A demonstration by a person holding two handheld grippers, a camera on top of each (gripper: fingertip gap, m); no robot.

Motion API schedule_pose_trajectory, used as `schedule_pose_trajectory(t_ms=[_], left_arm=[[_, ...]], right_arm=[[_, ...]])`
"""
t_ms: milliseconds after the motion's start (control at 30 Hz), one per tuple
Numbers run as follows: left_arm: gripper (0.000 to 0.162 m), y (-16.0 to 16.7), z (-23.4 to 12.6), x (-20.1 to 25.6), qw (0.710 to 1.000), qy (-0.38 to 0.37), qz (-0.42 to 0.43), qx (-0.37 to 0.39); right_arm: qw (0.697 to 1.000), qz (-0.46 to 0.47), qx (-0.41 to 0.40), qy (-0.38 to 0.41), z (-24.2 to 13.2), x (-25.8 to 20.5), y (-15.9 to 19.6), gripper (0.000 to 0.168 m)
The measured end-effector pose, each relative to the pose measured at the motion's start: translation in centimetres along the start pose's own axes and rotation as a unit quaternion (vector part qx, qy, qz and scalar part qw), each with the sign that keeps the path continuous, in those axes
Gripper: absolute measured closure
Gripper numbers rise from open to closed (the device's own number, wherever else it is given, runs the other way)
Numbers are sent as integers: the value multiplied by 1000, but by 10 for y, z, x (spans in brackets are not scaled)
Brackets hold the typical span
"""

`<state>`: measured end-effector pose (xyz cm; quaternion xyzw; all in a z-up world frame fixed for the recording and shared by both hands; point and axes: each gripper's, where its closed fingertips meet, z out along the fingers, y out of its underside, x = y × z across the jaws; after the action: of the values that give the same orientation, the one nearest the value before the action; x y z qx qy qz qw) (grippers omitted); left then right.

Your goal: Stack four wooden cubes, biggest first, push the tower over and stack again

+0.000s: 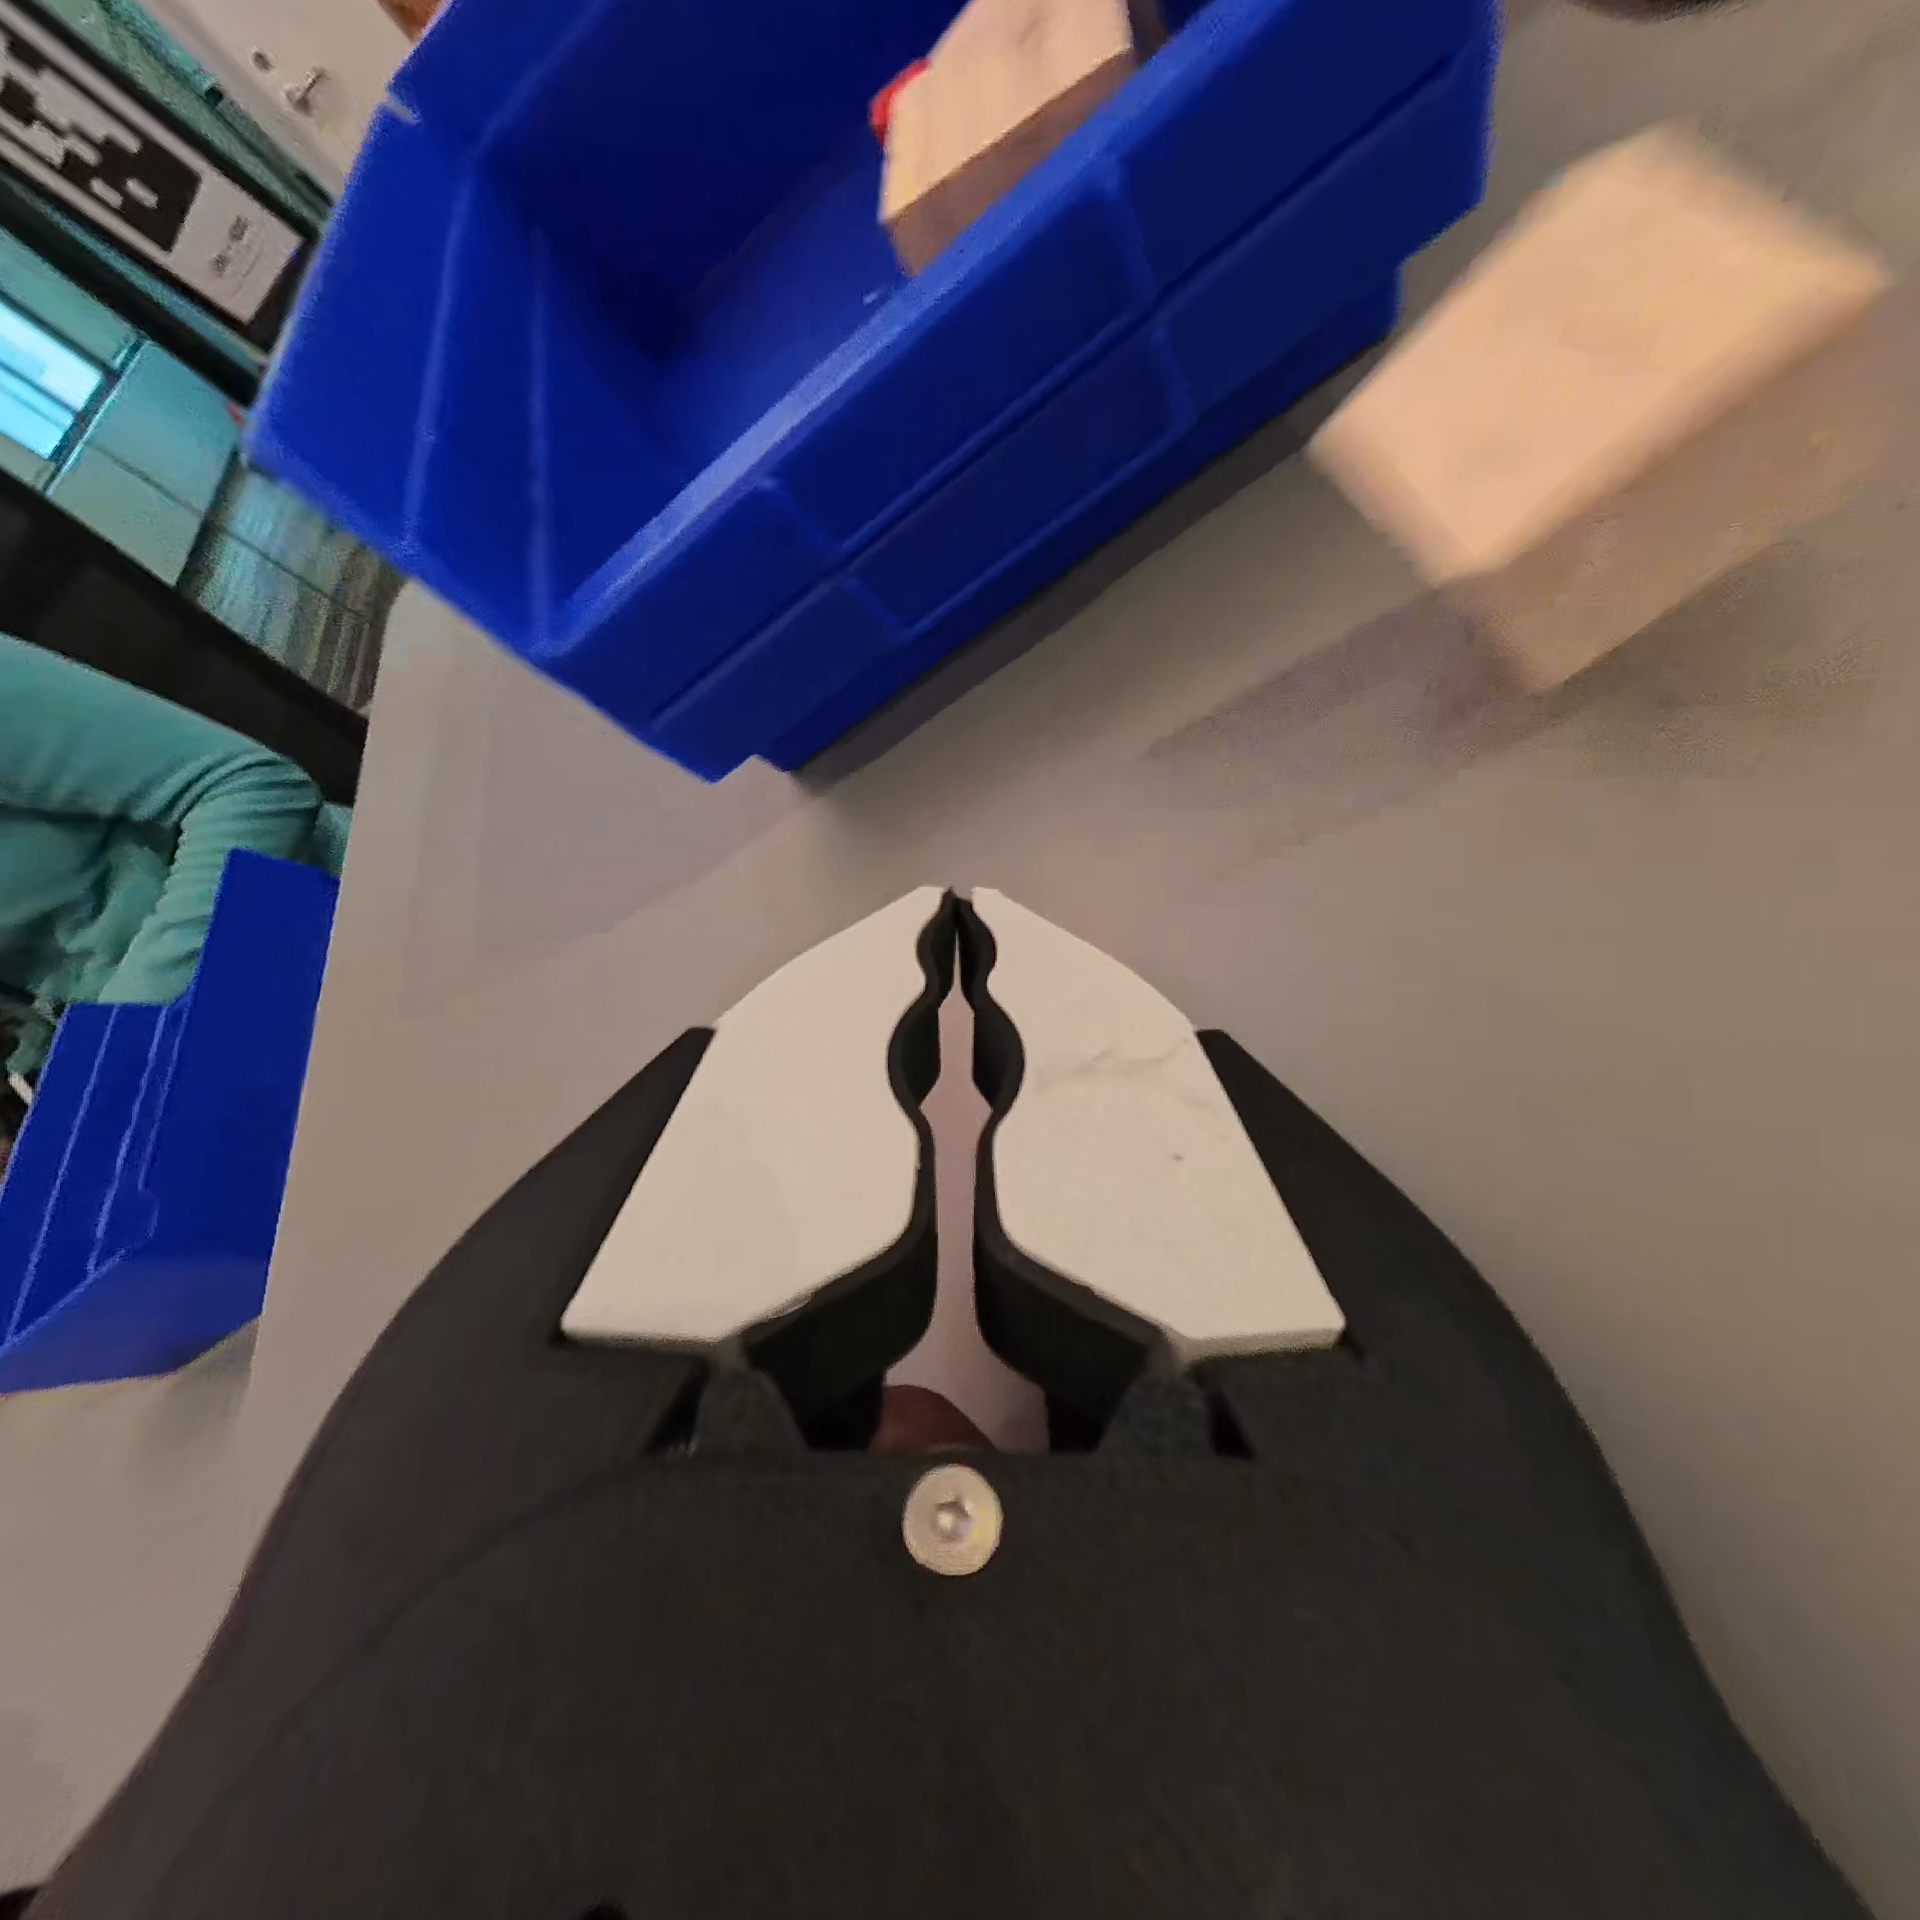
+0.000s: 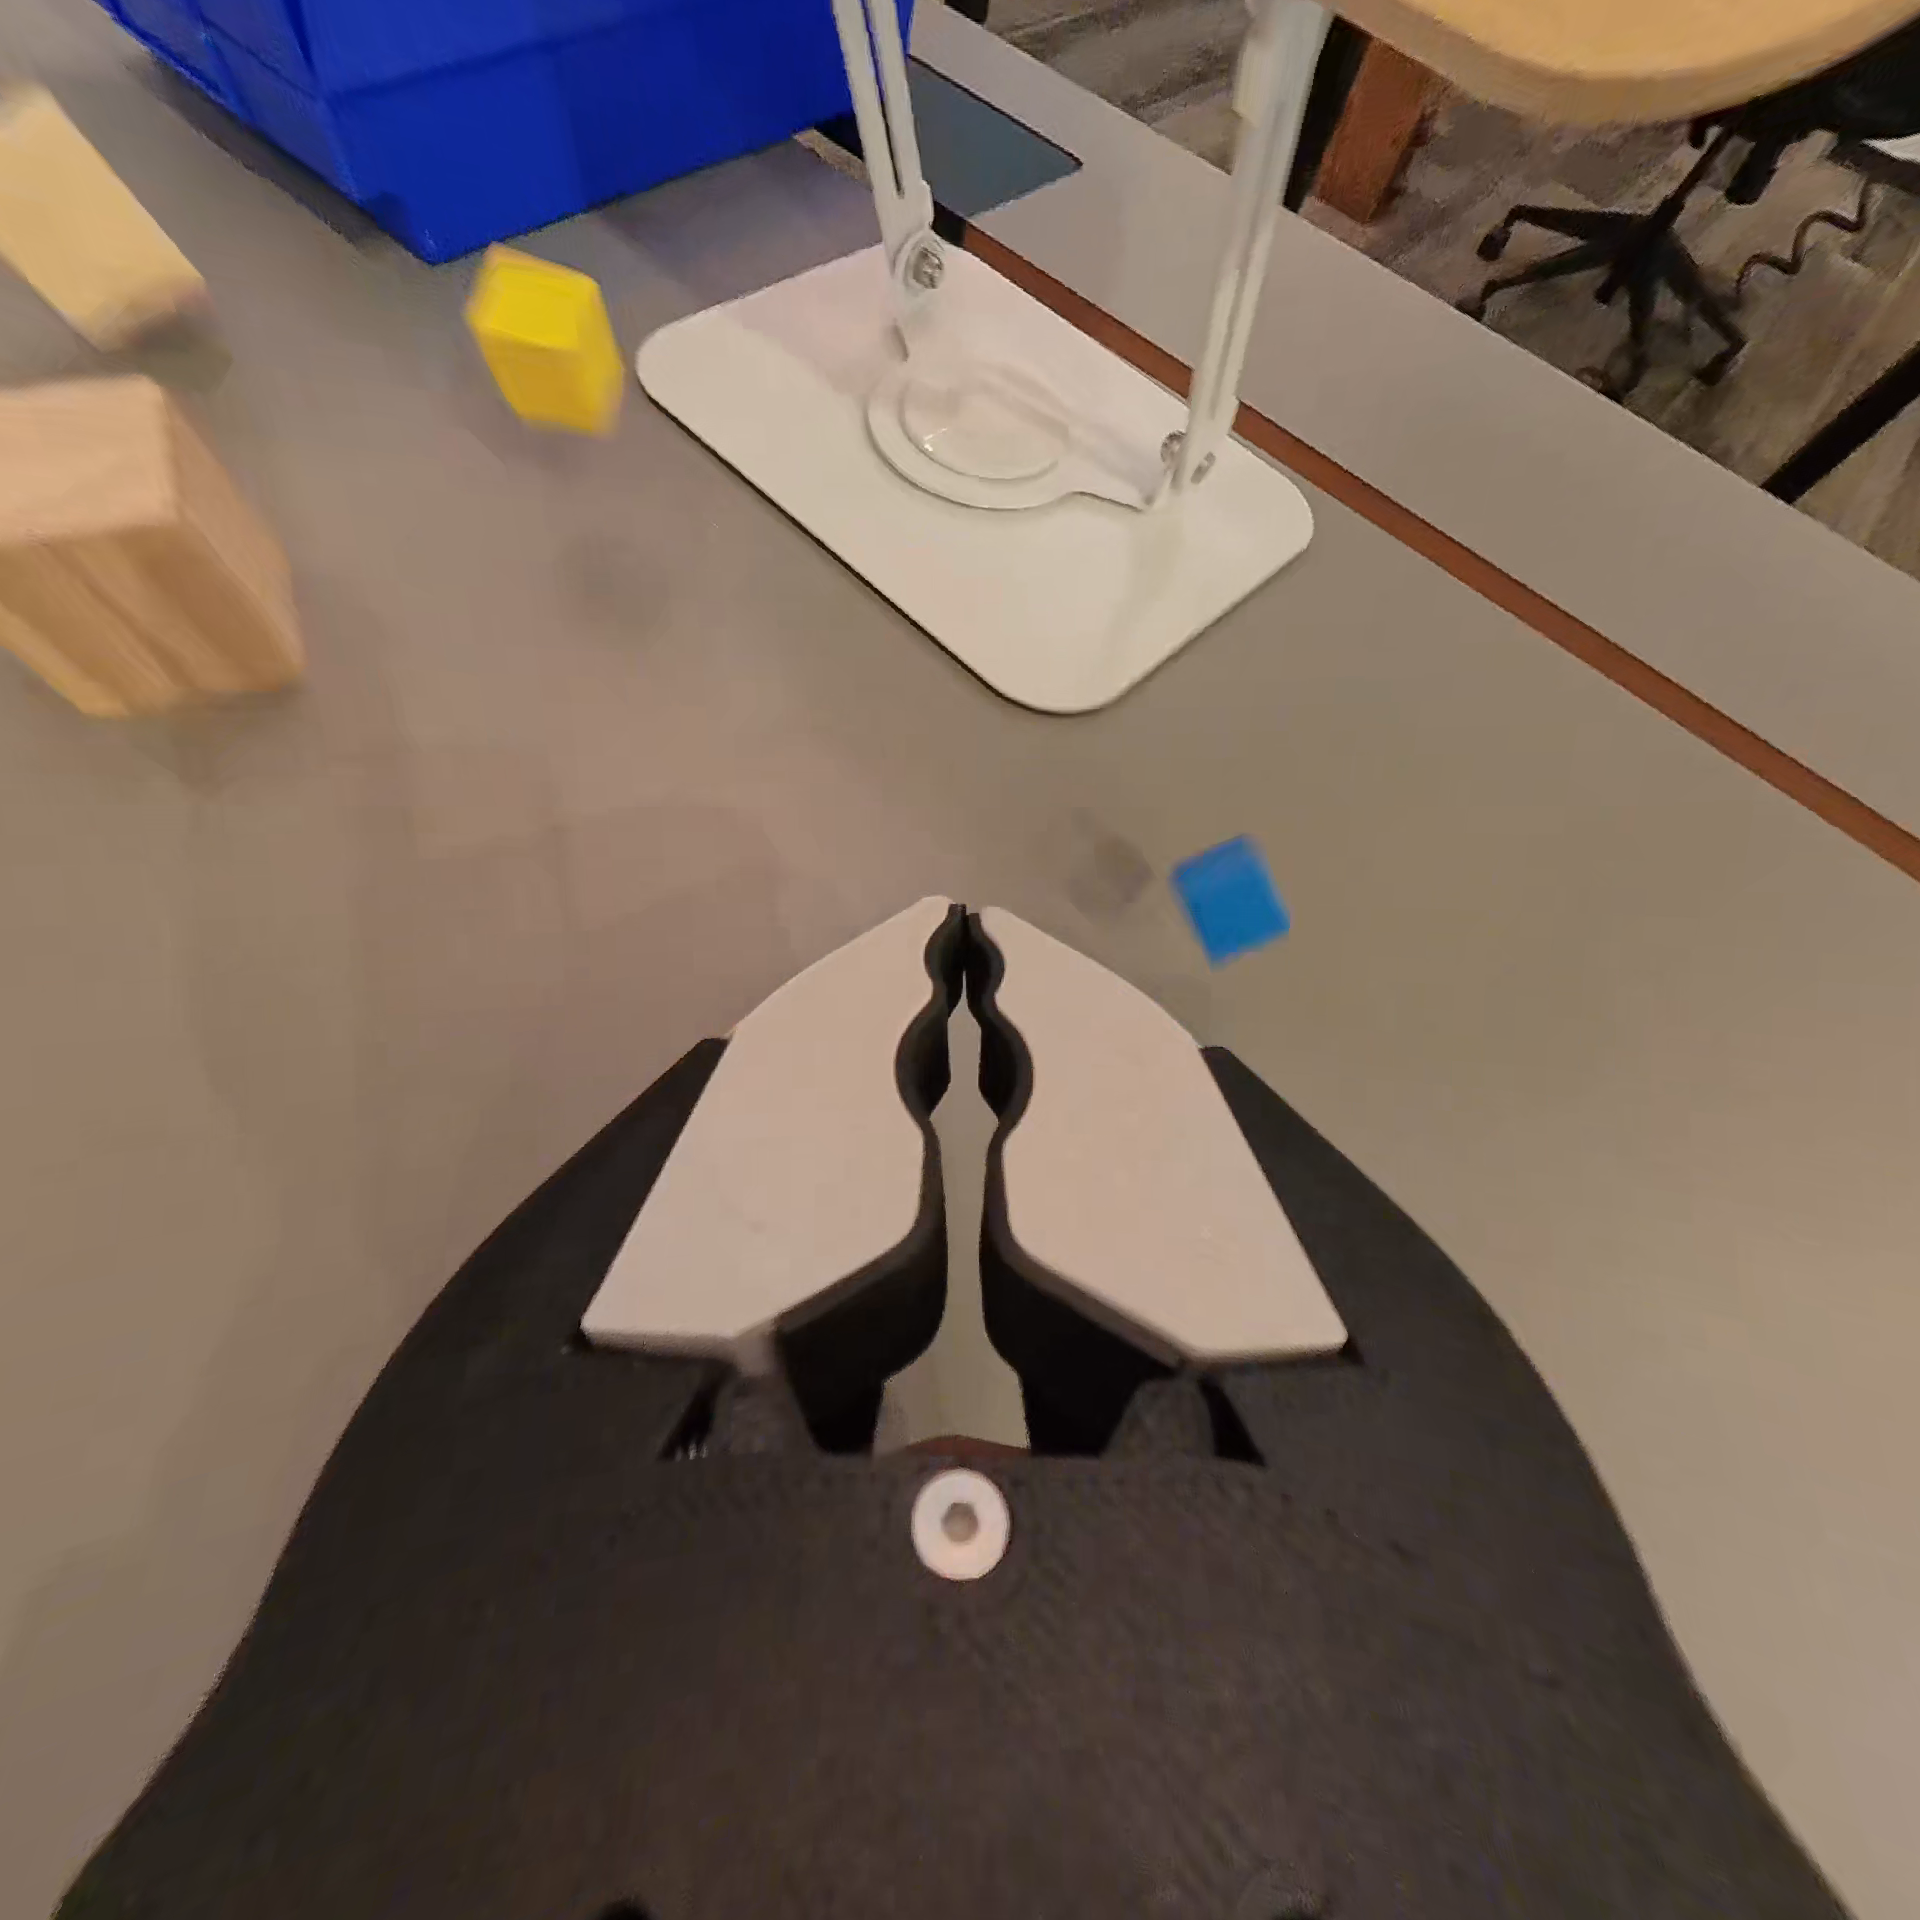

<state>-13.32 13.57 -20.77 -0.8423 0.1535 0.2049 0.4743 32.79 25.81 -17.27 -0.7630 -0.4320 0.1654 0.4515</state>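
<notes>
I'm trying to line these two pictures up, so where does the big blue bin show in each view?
Left wrist view: the blue bin fills the upper middle, open top toward the camera, a wooden block inside it.
Right wrist view: only a corner of the blue bin shows at the top left.
Shared landmark: the grey table it stands on.

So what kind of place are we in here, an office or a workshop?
Probably an office or lab workspace: a grey table bearing a blue storage bin, a white desk-lamp base, and a wheeled office chair on carpet beyond.
</notes>
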Motion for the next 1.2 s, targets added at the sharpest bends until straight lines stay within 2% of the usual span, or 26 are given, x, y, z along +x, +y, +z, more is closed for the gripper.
schedule_pose_trajectory(t_ms=[100,167,300,467,700,900,1033,1200], left_arm=[[162,11,-1,-16,1000,-16,-14,-11],[162,13,-1,-18,1000,-16,-13,-11],[162,13,1,-8,1000,-6,25,-16],[162,11,0,6,998,11,51,-16],[162,11,1,21,995,27,88,-23],[162,9,2,23,995,27,91,-22],[161,9,3,21,996,22,88,-25],[161,10,4,20,996,18,88,-27]], right_arm=[[1000,9,1,-15,-6,12,18,168],[999,39,24,-25,-15,22,17,168],[999,40,26,-8,-22,43,25,168],[1000,21,-4,-20,-11,39,40,168],[1000,14,4,-15,-2,46,37,168],[999,6,8,36,28,102,20,166],[997,40,-3,60,66,159,14,119],[994,87,-57,47,117,201,17,98]])
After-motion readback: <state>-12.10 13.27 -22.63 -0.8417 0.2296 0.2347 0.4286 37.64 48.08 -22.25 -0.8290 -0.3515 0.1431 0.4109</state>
